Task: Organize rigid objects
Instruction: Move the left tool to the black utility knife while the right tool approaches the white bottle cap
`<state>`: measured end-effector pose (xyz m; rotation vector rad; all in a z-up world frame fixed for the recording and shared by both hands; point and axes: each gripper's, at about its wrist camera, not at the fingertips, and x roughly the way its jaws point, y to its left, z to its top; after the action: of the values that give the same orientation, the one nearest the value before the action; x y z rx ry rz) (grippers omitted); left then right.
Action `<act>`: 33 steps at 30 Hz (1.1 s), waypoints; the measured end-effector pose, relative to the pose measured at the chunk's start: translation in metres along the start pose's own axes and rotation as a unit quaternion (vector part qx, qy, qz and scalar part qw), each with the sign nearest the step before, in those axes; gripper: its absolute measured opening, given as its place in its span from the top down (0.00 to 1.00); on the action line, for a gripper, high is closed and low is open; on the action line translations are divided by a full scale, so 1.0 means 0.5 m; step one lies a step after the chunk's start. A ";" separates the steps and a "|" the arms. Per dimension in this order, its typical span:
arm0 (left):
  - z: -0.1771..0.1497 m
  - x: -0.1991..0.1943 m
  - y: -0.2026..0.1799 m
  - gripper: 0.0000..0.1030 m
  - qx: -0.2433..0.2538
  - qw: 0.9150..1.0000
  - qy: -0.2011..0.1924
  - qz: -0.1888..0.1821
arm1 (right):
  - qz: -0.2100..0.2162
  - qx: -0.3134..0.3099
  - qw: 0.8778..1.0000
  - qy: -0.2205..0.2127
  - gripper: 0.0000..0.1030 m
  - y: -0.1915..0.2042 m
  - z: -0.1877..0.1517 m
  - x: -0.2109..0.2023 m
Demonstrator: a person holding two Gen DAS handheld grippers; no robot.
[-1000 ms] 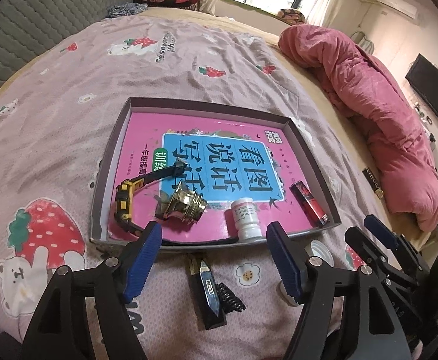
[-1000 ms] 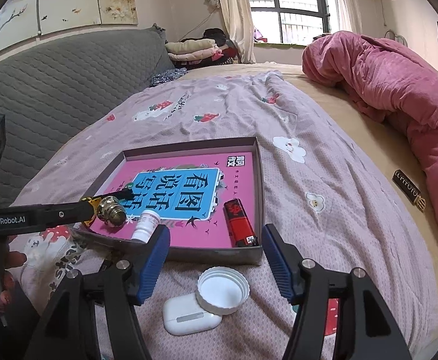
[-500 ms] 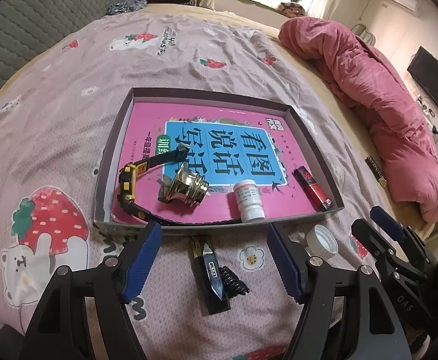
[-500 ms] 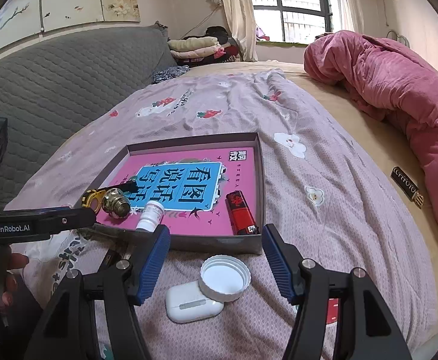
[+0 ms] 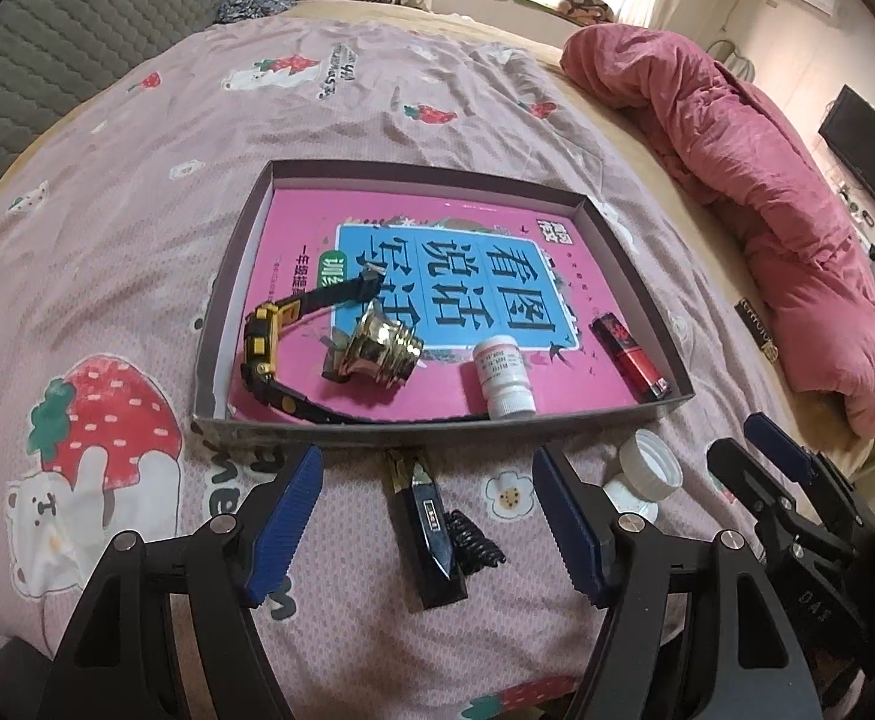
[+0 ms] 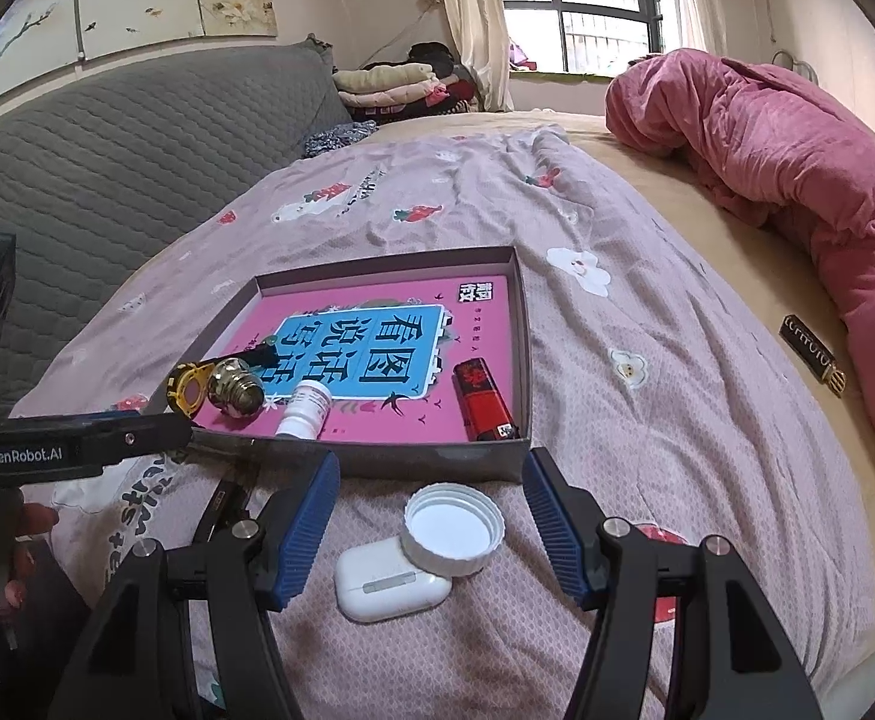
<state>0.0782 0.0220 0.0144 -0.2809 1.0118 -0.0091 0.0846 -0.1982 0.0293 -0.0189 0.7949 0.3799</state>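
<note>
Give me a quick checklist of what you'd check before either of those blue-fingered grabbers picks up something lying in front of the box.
1. Left gripper open and empty: ok.
2. Right gripper open and empty: ok.
3. Black flat nail clipper lies between the left fingers' line, unobstructed: ok, though a black coiled spring touches it.
4. White ribbed bottle cap free to lift: ok, but it rests partly on the white earbud case.
5. Room left in the shallow grey cardboard box: ok.

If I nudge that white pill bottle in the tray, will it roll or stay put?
The bottle lies on its side on a smooth book cover, so it will probably roll. It looks like small plastic, so likely light. The tray wall should stop it.
</note>
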 end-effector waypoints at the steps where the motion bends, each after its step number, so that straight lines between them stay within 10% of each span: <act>1: -0.002 0.001 -0.001 0.28 0.001 1.000 0.001 0.000 | -0.001 0.000 1.000 0.001 0.39 -0.001 -0.001 0.001; 33: -0.096 0.051 0.009 0.28 0.021 0.997 0.073 0.029 | -0.004 -0.013 0.999 0.039 0.39 0.013 -0.031 0.013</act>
<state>0.0513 0.0118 -0.0317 -0.2149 1.1627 0.0012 0.0758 -0.1923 0.0144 -0.0621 0.8662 0.3833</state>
